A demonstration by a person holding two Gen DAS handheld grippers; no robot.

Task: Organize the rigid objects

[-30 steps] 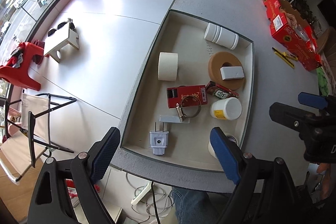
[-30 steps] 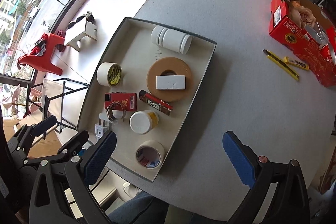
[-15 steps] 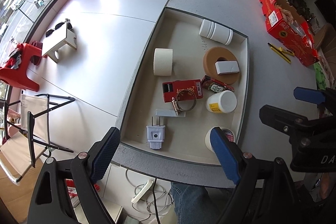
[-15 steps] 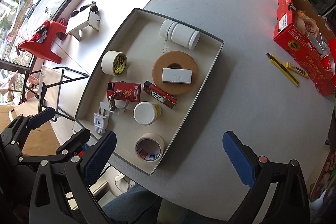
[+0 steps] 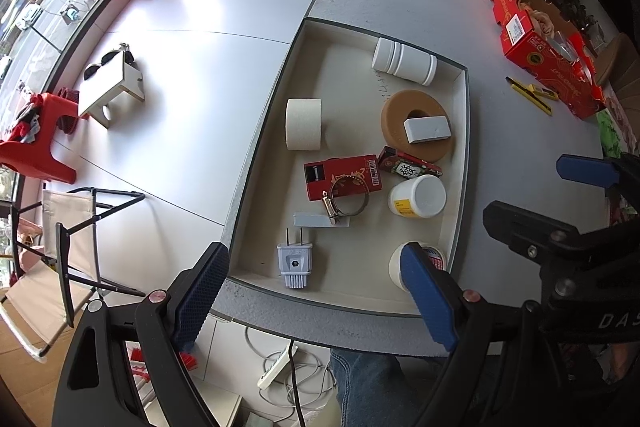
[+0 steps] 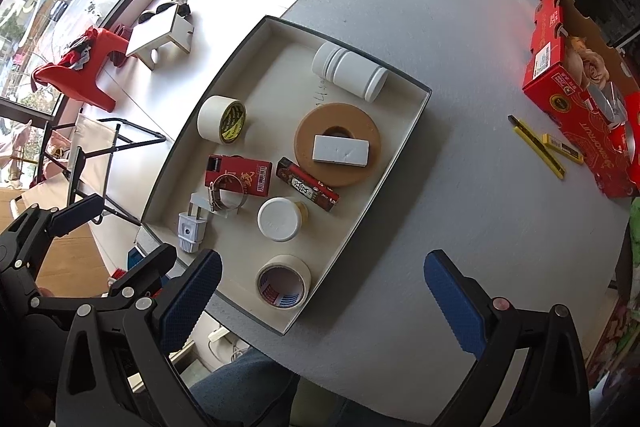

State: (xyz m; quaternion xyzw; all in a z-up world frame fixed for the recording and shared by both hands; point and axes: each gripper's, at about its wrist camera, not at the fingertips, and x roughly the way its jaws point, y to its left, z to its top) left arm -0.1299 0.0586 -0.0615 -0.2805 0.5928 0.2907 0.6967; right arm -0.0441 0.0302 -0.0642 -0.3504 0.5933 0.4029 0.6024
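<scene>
A shallow tray (image 5: 464,131) lies on the grey table and holds several rigid items. They include a white jar on its side (image 5: 404,61), a brown tape ring (image 5: 394,115) with a white block (image 5: 426,129) on it, a white tape roll (image 5: 303,124), a red box (image 5: 342,177) under a hose clamp (image 5: 346,201), a white-lidded jar (image 5: 418,195), a plug (image 5: 295,261) and a small tape roll (image 6: 283,285). My left gripper (image 5: 316,291) hangs open above the tray's near edge. My right gripper (image 6: 324,303) hangs open above the tray's near right corner. Neither holds anything.
A red carton (image 5: 540,43) and a yellow utility knife (image 5: 528,95) lie on the table right of the tray. The table's near edge runs just below the tray, with a person's jeans-clad leg (image 5: 360,379) and cables under it. Stools and a folding chair stand on the floor at left.
The right wrist view has rolled slightly, so the tray sits a little further right in it. Both grippers stay open and the items in the tray have not moved.
</scene>
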